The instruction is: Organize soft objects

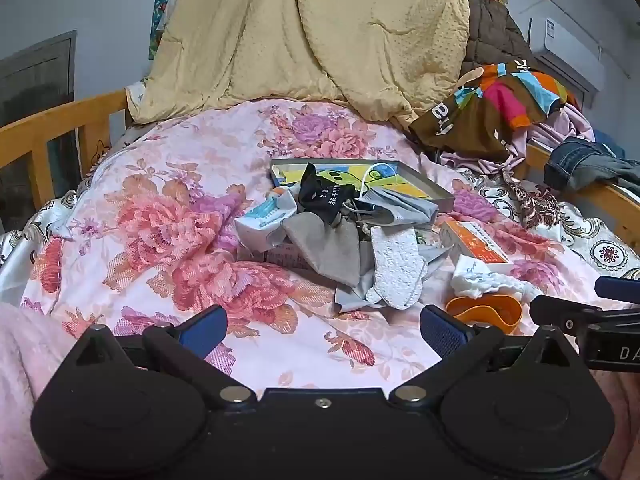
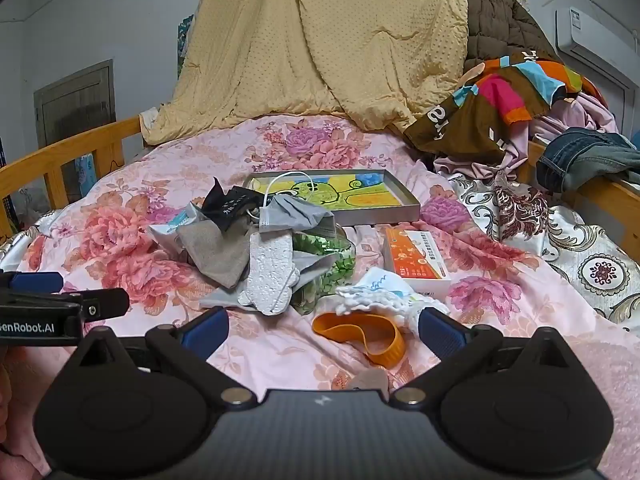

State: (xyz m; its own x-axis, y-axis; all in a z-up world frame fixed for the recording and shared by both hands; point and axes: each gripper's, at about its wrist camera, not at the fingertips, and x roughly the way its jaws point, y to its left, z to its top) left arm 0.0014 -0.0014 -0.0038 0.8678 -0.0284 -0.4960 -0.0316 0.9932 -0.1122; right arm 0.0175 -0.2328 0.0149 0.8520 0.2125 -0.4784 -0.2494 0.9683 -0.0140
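- While held low over the floral quilt (image 1: 132, 184), left gripper (image 1: 323, 330) spread wide, nothing between the blue pads, only bare quilt.
- Right gripper (image 2: 323, 330) likewise released, jaws fully apart; orange band (image 2: 360, 336) lying on the quilt inside the gap, touched by neither pad.
- Just beyond the right pad, white knit piece (image 2: 380, 296), touching the band's far edge.
- Further out, orange box (image 2: 416, 264), just beside the knit piece.
- Ahead of both grippers, mid-quilt, pile of soft things: grey cloth (image 1: 324, 248), white insole (image 1: 396, 268) leaning over it, grey mask (image 2: 292, 212), black fabric scrap (image 1: 320, 196), green patterned bag (image 2: 328, 260), white packet (image 1: 260, 220).
- Behind the pile, touching it, shallow tray (image 2: 376, 212) with a cartoon bottom; white mask loop draped over its near rim.
- At the bed's head, yellow blanket (image 1: 320, 32) hanging down.
- Off to the right, heap of clothes (image 2: 500, 108), jeans (image 2: 580, 156) over the wooden rail (image 1: 60, 124).
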